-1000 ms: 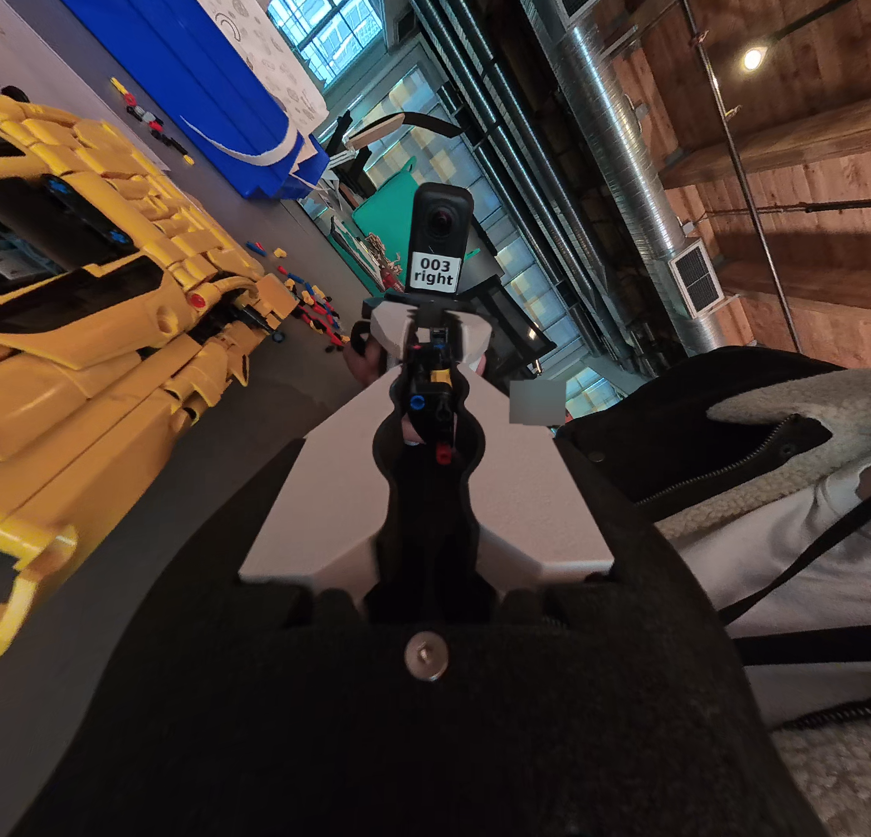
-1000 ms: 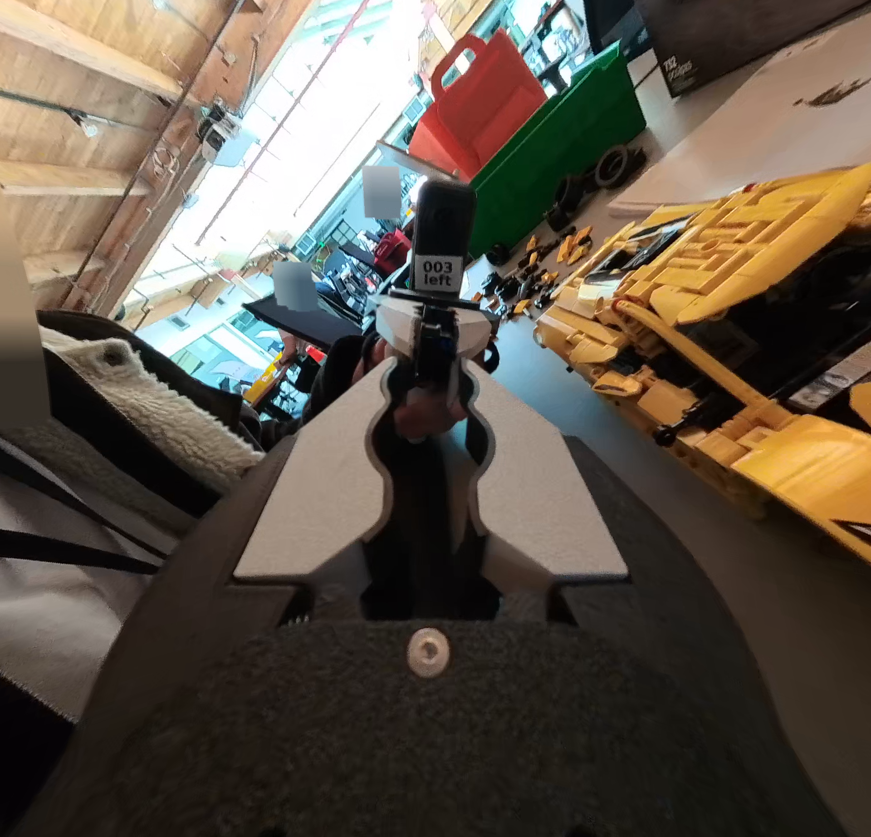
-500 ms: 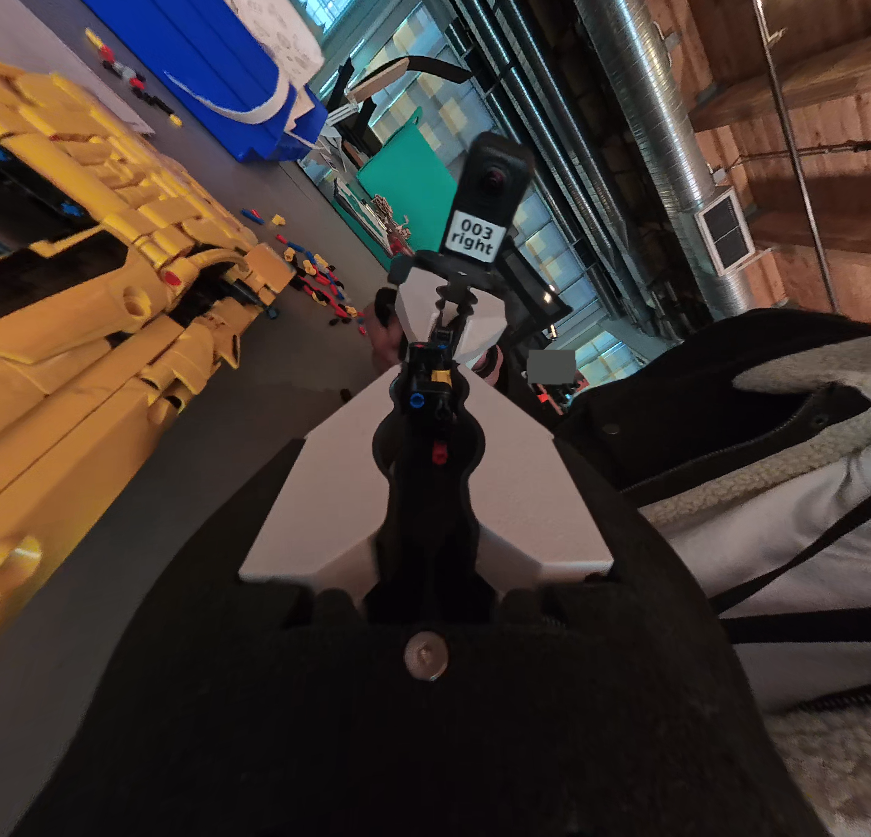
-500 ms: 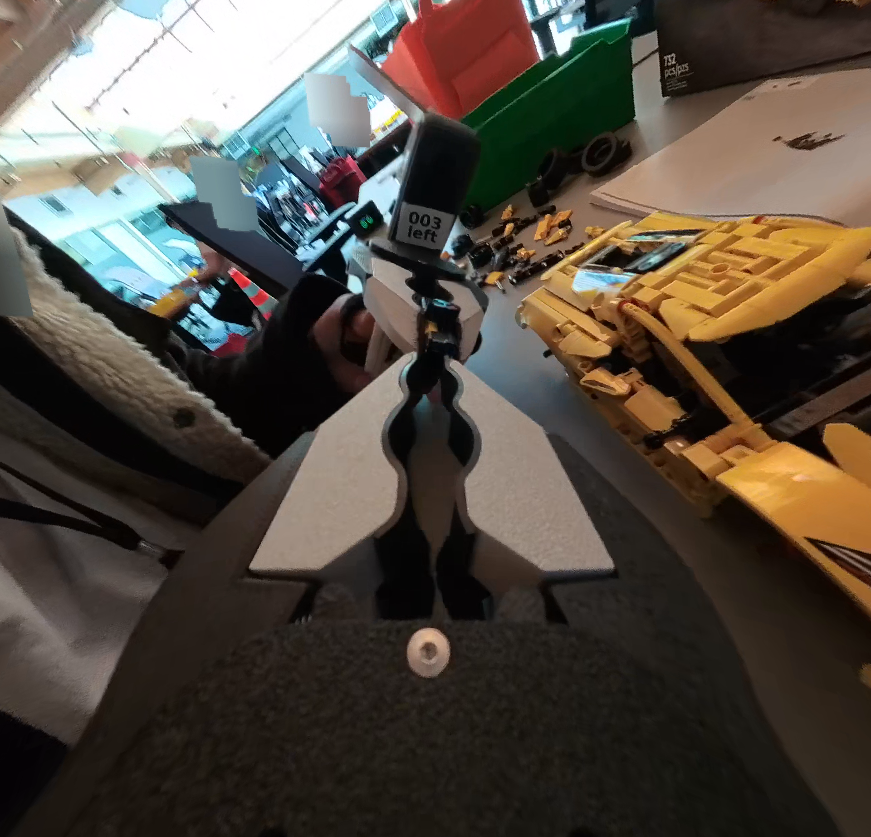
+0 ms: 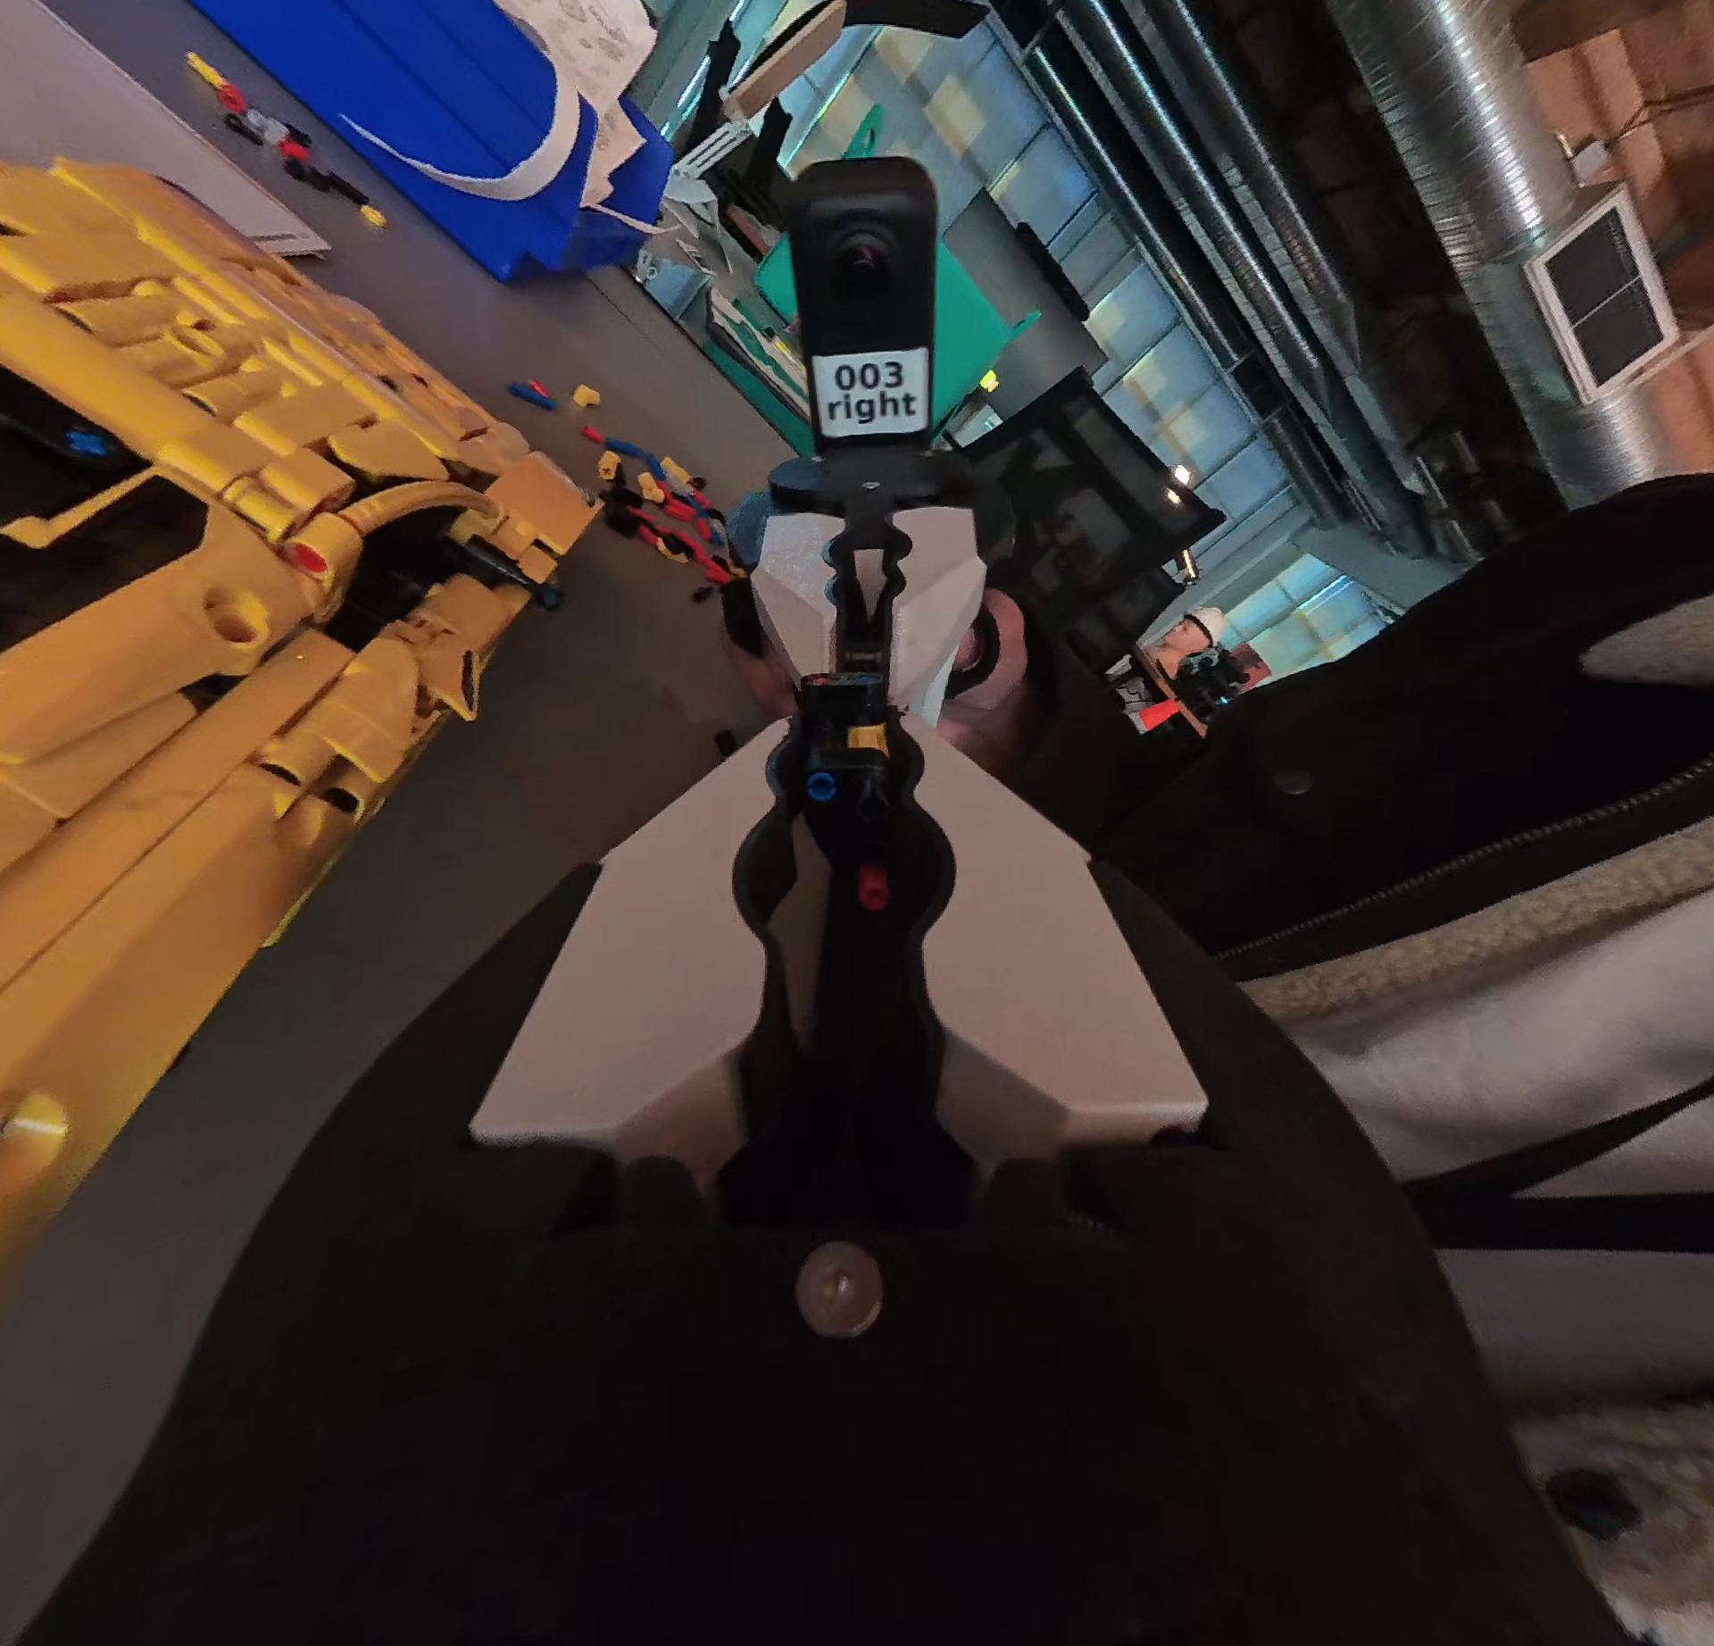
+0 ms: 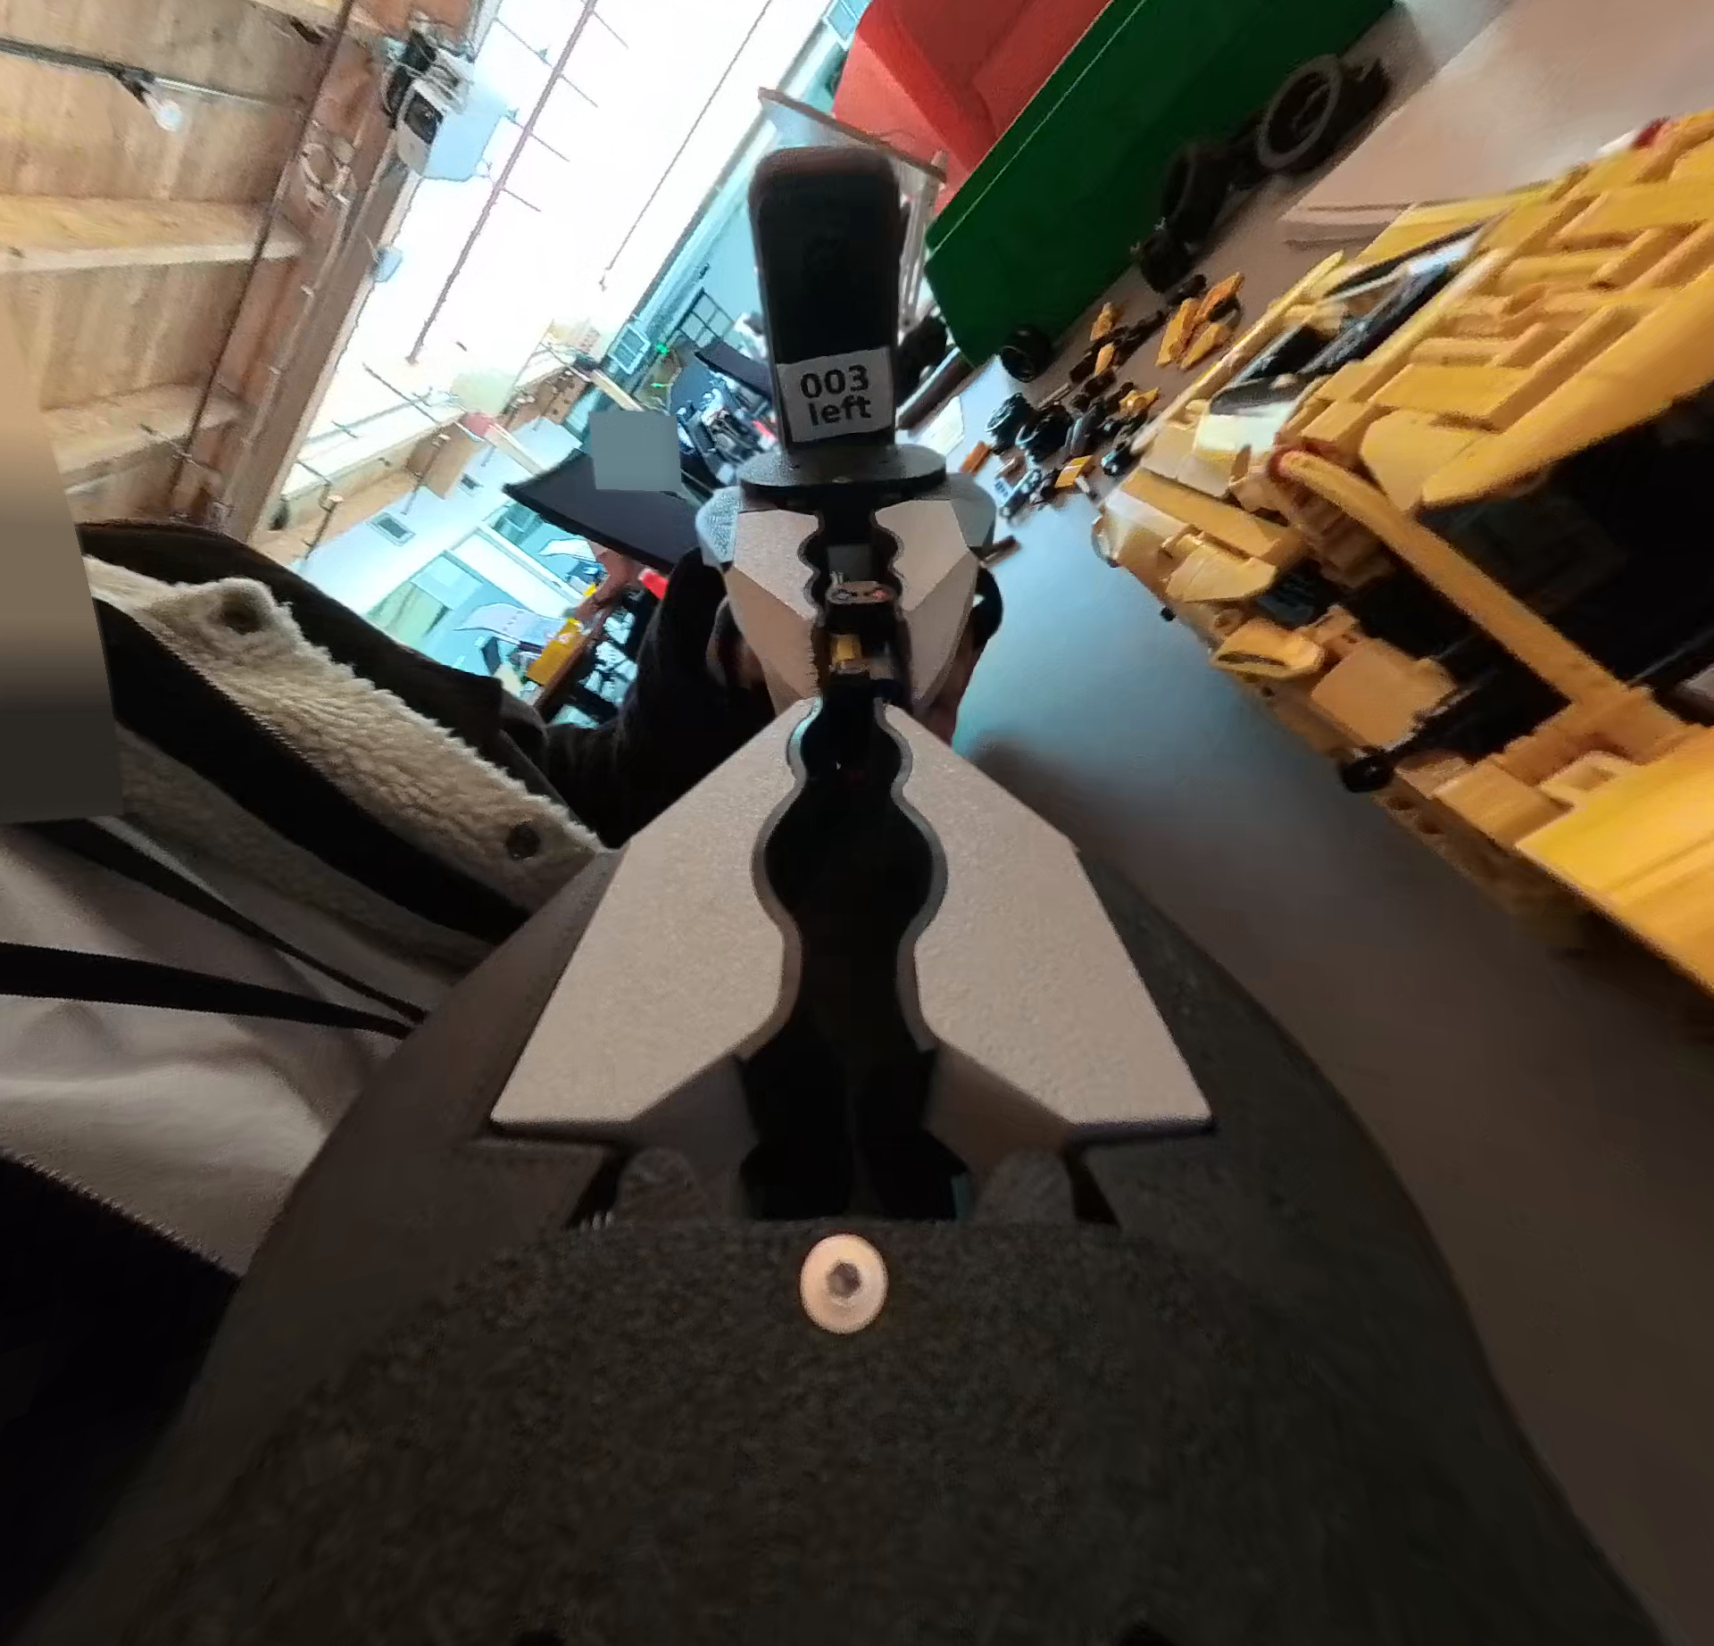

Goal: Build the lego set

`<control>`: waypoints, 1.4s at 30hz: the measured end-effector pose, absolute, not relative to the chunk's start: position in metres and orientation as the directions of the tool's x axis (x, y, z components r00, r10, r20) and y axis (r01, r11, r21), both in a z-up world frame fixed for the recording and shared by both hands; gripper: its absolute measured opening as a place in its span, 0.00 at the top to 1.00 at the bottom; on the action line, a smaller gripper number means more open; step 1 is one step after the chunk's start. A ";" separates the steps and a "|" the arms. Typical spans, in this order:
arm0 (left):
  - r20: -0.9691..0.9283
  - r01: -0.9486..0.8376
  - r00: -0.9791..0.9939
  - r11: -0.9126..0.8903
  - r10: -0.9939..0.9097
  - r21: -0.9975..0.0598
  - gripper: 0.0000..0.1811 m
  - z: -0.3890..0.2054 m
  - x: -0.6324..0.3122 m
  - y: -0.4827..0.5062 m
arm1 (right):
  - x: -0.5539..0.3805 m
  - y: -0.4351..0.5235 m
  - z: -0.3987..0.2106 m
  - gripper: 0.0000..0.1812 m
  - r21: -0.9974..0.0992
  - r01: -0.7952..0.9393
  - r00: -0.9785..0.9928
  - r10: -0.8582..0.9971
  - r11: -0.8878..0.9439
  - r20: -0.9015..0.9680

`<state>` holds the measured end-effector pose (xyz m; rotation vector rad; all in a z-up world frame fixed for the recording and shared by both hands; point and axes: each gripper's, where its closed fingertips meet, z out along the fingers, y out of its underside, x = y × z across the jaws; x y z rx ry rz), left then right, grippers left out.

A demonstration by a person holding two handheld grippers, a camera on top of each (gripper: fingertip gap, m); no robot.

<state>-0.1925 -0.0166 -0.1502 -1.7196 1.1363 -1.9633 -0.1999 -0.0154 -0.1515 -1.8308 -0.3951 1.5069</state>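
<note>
left wrist view: the left gripper (image 5: 849,748) points out over a grey table (image 5: 556,748), its two white fingers (image 5: 668,952) closed on a small black lego piece (image 5: 839,767). the piece is a dark stack carrying one blue pin, one yellow stud and one red pin lower down. the right gripper (image 5: 867,646) faces it nose to nose, its tips meeting the far end of the piece; one black camera (image 5: 867,294) with a white label stands on it. to the left, on the table, lies one big yellow car (image 5: 232,581), part built, with black gaps, one red round part and one blue one showing. beyond its end sits a scatter of loose bits (image 5: 658,507) in red, blue, yellow and black, too many and too small to count. one blue bin (image 5: 417,90) stands farther back. a fleece-lined jacket (image 5: 1438,813) fills the right side.

right wrist view: the right gripper (image 6: 849,720) has its two grey fingers (image 6: 668,952) nearly together at the tips, clamped on the same piece (image 6: 858,665), here a small dark and yellow lump between both grippers. the left gripper (image 6: 849,609) is opposite, with one labelled camera (image 6: 830,303) on top. the car (image 6: 1438,535) lies at right, blurred. one green bin (image 6: 1159,108) and one red bag (image 6: 974,43) stand behind; black wheels (image 6: 1298,127) lie by the bin, number unclear.
</note>
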 end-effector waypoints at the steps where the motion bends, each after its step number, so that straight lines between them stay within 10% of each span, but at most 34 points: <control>1: 0.705 -0.262 -0.250 -0.655 -0.663 -0.709 0.92 -0.148 -0.193 -0.016 | -0.200 -0.015 -0.149 0.96 -0.708 -0.209 0.278 0.652 -0.675 -0.705; 7: 0.779 -0.183 -0.314 -0.771 -0.543 -0.610 0.91 -0.135 -0.194 -0.005 | -0.197 -0.002 -0.134 0.95 -0.814 -0.256 0.388 0.716 -0.521 -0.580; 13: 0.800 -0.036 -0.296 -0.831 -0.522 -0.556 0.91 -0.127 -0.199 0.019 | -0.196 0.015 -0.132 0.70 -0.977 0.005 0.771 0.623 -0.211 -0.130; 23: 0.817 0.050 -0.544 -0.979 -0.192 -0.197 0.91 -0.103 -0.207 0.031 | -0.224 0.037 -0.112 0.68 -0.865 0.499 0.840 0.221 0.046 0.496; 36: 0.825 -0.163 -0.502 -0.908 -0.260 -0.385 0.91 -0.108 -0.199 -0.010 | -0.218 0.002 -0.111 0.71 -0.900 0.414 0.594 0.708 0.139 0.383; 42: 0.850 -0.039 -0.387 -0.914 -0.358 -0.403 0.91 -0.121 -0.197 0.012 | -0.214 0.016 -0.123 0.72 -0.817 0.552 0.701 0.438 0.167 0.563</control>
